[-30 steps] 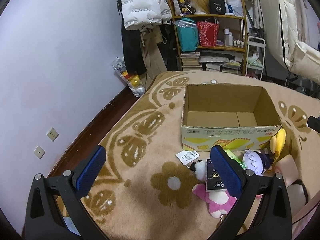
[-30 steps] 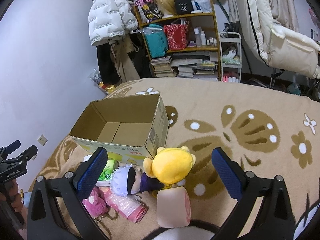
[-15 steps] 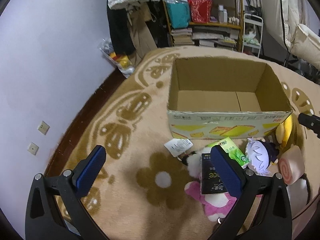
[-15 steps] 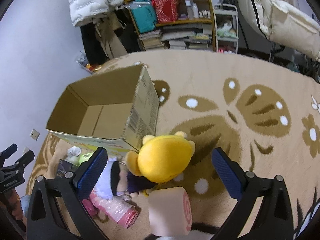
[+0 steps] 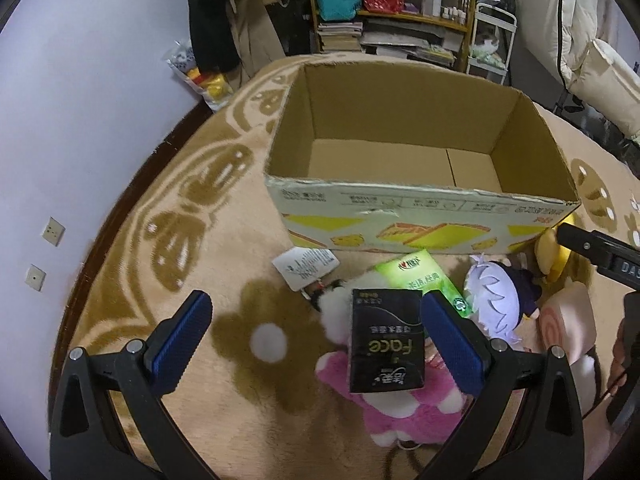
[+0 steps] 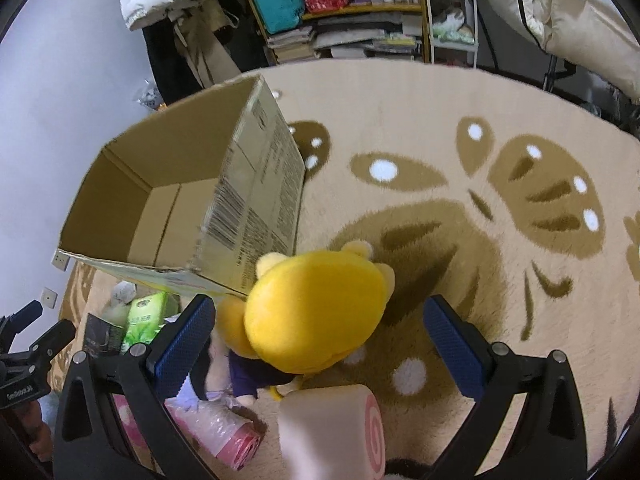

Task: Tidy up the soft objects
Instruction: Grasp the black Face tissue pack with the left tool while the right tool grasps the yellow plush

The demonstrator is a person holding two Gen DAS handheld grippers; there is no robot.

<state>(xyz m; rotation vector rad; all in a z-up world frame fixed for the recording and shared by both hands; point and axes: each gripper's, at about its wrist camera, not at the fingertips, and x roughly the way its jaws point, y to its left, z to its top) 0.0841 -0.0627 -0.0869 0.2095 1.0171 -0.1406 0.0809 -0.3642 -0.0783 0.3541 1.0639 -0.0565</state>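
An empty cardboard box [image 5: 420,196] stands open on the rug; it also shows in the right wrist view [image 6: 256,200]. In front of it lies a pile: a black tissue pack [image 5: 386,340] on a pink and white plush [image 5: 404,408], a green tissue pack [image 5: 428,280], a white-haired doll [image 5: 496,300] and a pink roll cushion [image 5: 564,320]. My left gripper [image 5: 316,340] is open, low over the black pack. My right gripper [image 6: 320,344] is open, its fingers on either side of a yellow plush [image 6: 316,312]. The roll cushion [image 6: 336,432] lies just below it.
A paper tag [image 5: 304,266] lies left of the pile. A pink bubble-wrap roll [image 6: 220,436] lies by the doll. Shelves with books and bags [image 5: 384,4] and hanging coats [image 5: 224,20] stand behind the box. The wall [image 5: 80,100] runs along the rug's left edge.
Both grippers have moved forward and down toward the pile. The box and toys now look larger, and the yellow plush now sits between the right fingers.
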